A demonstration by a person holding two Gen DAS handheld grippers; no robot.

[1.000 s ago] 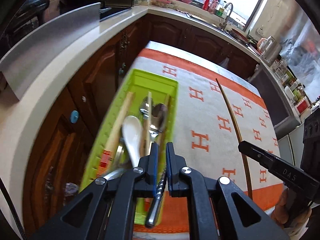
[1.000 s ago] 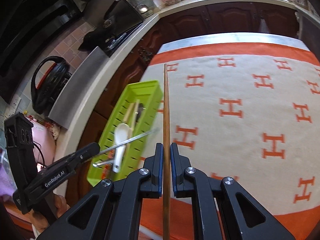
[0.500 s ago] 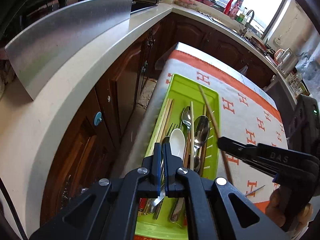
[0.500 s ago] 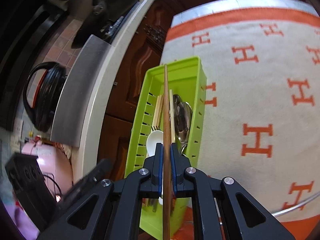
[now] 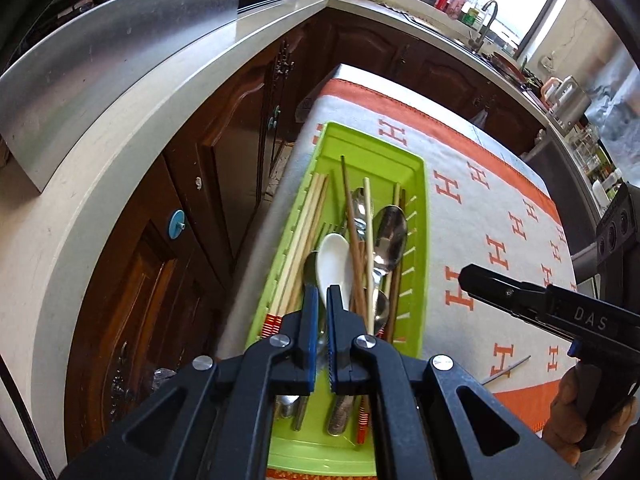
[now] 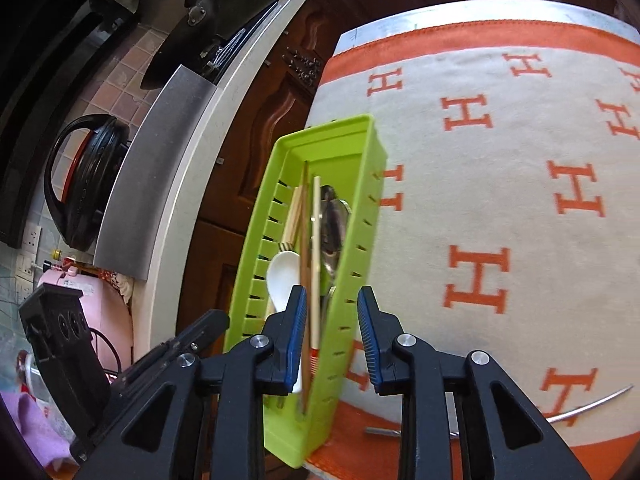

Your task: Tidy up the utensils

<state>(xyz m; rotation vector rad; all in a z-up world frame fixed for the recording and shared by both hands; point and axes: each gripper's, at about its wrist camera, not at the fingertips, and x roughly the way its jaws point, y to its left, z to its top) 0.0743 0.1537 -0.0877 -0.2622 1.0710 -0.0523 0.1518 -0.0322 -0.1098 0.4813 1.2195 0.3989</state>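
While the right claw is spreading its jaws over the green tray with nothing pinched between them, the dark chopstick lies loose inside the tray, so I'd say the drop itself is basically done and the trick now is backing out cleanly: lift straight up and away so the pads don't snag the tray wall, since that tray sits right at the edge of the bench and a nudge could tip it off. The left claw is squeezed shut with nothing in it, hovering over the near end of the tray. Inside the tray it's one open bin, no dividers: pale chopsticks along the left wall, a white spoon, metal spoons and more sticks piled lengthwise. One thin metal piece is still out on the orange-lettered cloth, probably next up.
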